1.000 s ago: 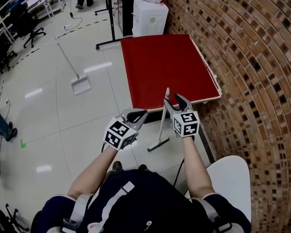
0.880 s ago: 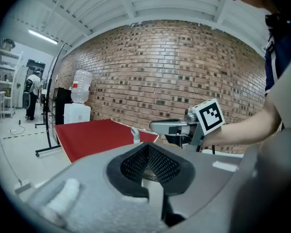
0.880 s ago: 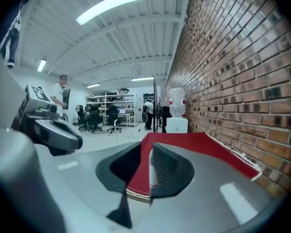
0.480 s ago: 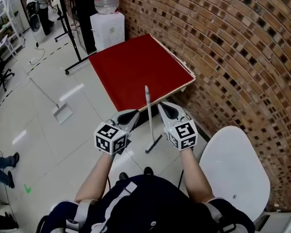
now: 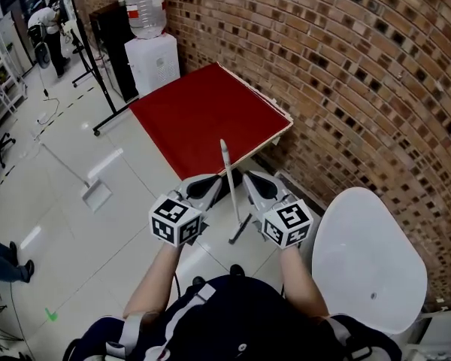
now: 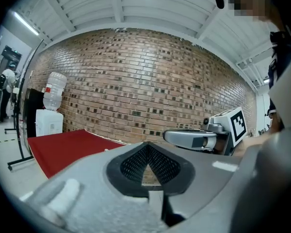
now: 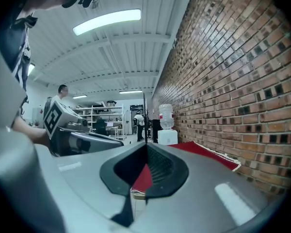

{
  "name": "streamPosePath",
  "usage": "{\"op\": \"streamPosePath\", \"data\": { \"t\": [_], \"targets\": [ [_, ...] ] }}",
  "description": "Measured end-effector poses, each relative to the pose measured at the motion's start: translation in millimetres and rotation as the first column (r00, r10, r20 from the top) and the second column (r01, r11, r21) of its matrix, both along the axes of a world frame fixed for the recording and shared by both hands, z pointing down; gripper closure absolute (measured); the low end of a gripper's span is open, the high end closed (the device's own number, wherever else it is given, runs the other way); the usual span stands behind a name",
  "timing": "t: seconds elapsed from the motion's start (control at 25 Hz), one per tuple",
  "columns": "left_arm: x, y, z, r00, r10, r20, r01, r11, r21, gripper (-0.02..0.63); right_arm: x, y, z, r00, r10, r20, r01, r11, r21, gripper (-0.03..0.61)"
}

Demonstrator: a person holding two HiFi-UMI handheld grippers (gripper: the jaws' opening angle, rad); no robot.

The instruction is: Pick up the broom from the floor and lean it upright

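The broom (image 5: 228, 186) stands upright between my two grippers. Its head (image 5: 239, 232) is on the floor and its thin pale handle rises past the near edge of the red table (image 5: 203, 111). Whether the handle touches that edge I cannot tell. My left gripper (image 5: 214, 180) is just left of the handle and my right gripper (image 5: 249, 179) just right of it, both apart from it. In the left gripper view the left gripper (image 6: 148, 145) has its jaws meeting with nothing between them. The right gripper (image 7: 145, 145) looks the same in its own view.
A brick wall (image 5: 346, 89) runs along the right. A white chair (image 5: 368, 254) stands at my right side. Beyond the table are a water dispenser (image 5: 152, 59) and a black stand (image 5: 98, 89). A long-handled dustpan (image 5: 96, 194) lies on the floor to the left.
A second ago the right gripper's jaws stood open right beside the handle; now they are shut and clear of it. Both grippers have risen, and the head view has swung toward the wall.
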State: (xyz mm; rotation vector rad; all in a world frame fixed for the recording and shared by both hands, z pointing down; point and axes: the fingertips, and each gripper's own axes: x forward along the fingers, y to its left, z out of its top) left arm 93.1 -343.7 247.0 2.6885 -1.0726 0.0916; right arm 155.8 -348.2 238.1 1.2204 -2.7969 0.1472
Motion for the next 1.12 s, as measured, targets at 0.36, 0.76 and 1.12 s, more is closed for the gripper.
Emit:
{"op": "streamPosePath", "data": {
  "t": [0.36,0.76,1.12],
  "targets": [
    [-13,8,-11,1.0,-0.026,0.001,0.026,1.0,0.01,0.614,-15,2,-11,0.999,-0.04,0.015,0.04,0.999,0.007,0.572],
    [-18,15,-9,0.999,-0.038,0.0,0.038,0.999,0.005,0.614,-20,6,-13,0.998,-0.064,0.011,0.064,0.998,0.017,0.572],
    [-15,16,-8,0.999,-0.033,-0.006,0.033,0.999,-0.001,0.614,-19,4,-12,0.998,-0.064,0.015,0.064,0.998,0.01,0.572]
  ]
}}
